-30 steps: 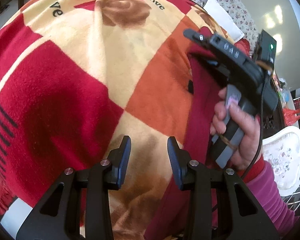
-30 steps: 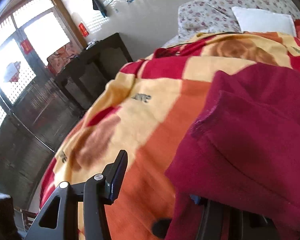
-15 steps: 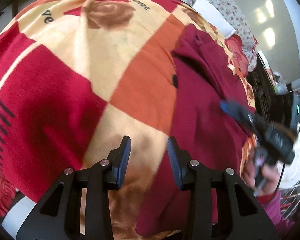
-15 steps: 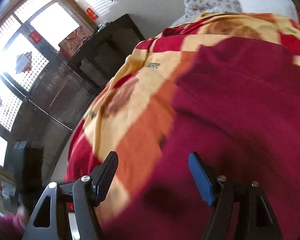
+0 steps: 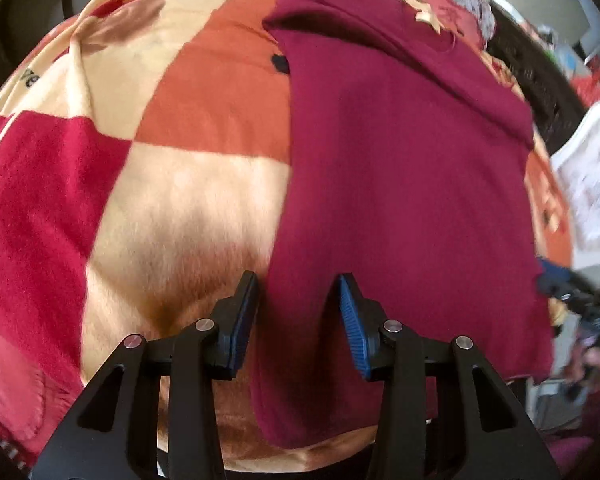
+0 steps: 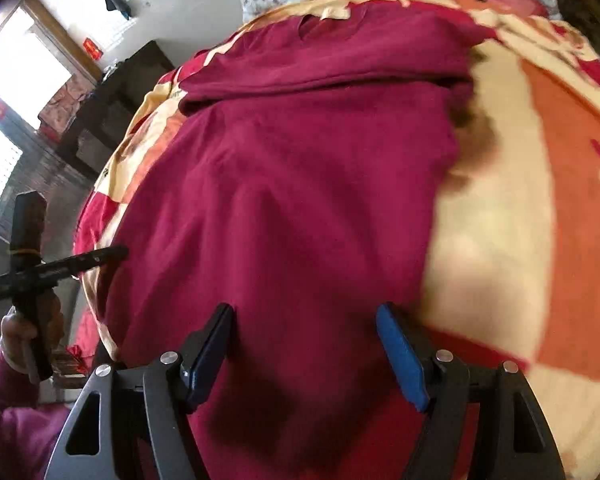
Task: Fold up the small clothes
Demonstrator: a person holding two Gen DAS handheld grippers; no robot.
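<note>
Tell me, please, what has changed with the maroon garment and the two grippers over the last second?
The right gripper let go of the maroon garment, which was bunched over its fingers; it now lies spread flat on the checked blanket, sleeve folded across the top. Both grippers pulled back to the near hem, the left gripper now at its left edge. Left stayed open; blanket unmoved.

Bright daylight from blown-out windows (image 6: 4, 128), soft motion blur, heavy fisheye curvature at edges.
</note>
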